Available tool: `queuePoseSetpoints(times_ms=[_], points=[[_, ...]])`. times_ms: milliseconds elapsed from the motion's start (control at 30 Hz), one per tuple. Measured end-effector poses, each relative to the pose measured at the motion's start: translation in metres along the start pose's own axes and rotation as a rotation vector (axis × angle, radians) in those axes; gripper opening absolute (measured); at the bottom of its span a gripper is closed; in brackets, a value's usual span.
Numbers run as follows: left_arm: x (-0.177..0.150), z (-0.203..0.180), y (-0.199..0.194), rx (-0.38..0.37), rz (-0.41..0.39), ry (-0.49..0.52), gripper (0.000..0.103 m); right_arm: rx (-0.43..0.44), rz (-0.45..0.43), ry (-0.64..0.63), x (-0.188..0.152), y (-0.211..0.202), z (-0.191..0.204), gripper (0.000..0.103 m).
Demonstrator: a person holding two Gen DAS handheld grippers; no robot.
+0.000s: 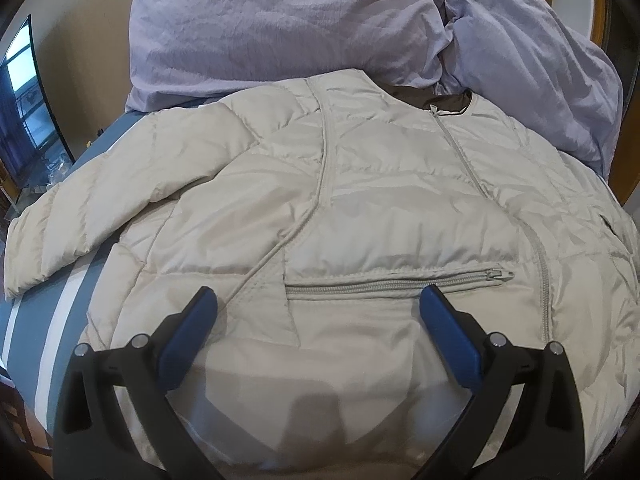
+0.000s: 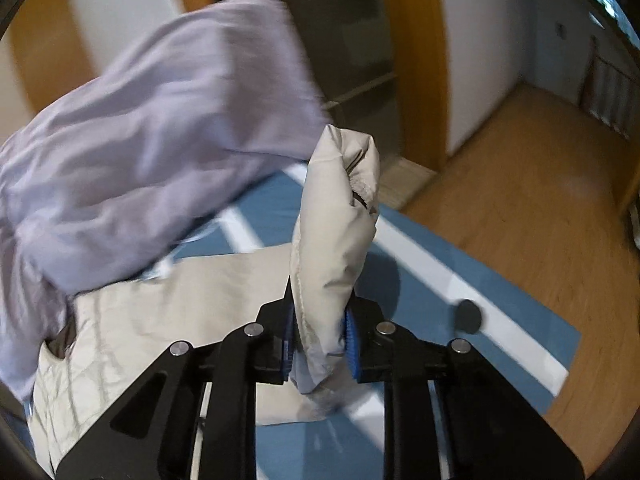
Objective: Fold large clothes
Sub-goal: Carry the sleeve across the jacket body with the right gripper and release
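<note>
In the left wrist view, a cream padded jacket (image 1: 320, 208) lies front-up across a bed (image 1: 52, 312) with a blue and white striped sheet. Its main zip is closed, a zipped pocket (image 1: 396, 280) sits just ahead of the camera, and one sleeve (image 1: 100, 208) is stretched out to the side, its cuff near the bed edge. A rumpled lilac duvet (image 1: 280, 24) is heaped beyond the collar. The left gripper (image 1: 320, 300) hovers over the lower body of the jacket with its jaws spread wide and nothing between them. A dark screen (image 1: 24, 112) stands by the wall.

In the right wrist view, the right gripper (image 2: 320, 332) is clamped on the other sleeve (image 2: 336, 216), lifted off the bed so the cuff stands upright ahead of the camera. The jacket body lies below and to the side, the duvet behind it. A small dark round object (image 2: 468, 316) rests on the striped sheet; I cannot tell what it is. Wooden floor (image 2: 520, 168) lies beyond the bed.

The step in hand looks like the first sleeve fold. The next move probably calls for carrying the held sleeve inward across the chest and laying it flat, with the free left gripper able to pin the body.

No brand, label or writing is legible.
</note>
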State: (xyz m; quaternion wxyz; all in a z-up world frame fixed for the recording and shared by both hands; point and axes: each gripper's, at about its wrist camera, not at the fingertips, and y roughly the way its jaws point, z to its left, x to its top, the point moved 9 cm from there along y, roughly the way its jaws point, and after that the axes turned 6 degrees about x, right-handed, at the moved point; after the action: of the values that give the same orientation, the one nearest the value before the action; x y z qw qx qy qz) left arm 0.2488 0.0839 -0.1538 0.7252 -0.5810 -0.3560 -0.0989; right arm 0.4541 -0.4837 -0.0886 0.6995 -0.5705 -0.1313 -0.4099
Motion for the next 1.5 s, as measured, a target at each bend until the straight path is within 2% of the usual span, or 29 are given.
queuePoseSetpoints(times_ms=[200,433,800,1000,1100,1267,1400,1500], points=[[0.004,0.008,-0.011,0.006,-0.026,-0.004,0.101,0.098,0.021,-0.155,-0.014,-0.001,0.098,0.021],[0.010,0.030,-0.025,0.026,-0.056,-0.035,0.101,0.241,0.090,-0.296,-0.054,-0.004,0.210,0.021],[0.012,0.069,-0.030,0.057,-0.062,-0.086,0.101,0.416,0.273,-0.470,-0.166,0.008,0.336,0.020],[0.011,0.085,-0.029,0.073,-0.060,-0.108,0.101,0.460,0.342,-0.543,-0.218,0.005,0.379,0.020],[0.010,0.091,-0.029,0.073,-0.058,-0.118,0.101,0.470,0.361,-0.551,-0.230,0.006,0.391,0.020],[0.010,0.098,-0.028,0.070,-0.056,-0.135,0.101,0.485,0.388,-0.559,-0.249,0.007,0.404,0.021],[0.008,0.101,-0.027,0.065,-0.052,-0.146,0.101,0.463,0.419,-0.594,-0.267,0.016,0.403,0.022],[0.007,0.103,-0.027,0.061,-0.053,-0.150,0.101,0.462,0.414,-0.610,-0.270,0.016,0.402,0.030]])
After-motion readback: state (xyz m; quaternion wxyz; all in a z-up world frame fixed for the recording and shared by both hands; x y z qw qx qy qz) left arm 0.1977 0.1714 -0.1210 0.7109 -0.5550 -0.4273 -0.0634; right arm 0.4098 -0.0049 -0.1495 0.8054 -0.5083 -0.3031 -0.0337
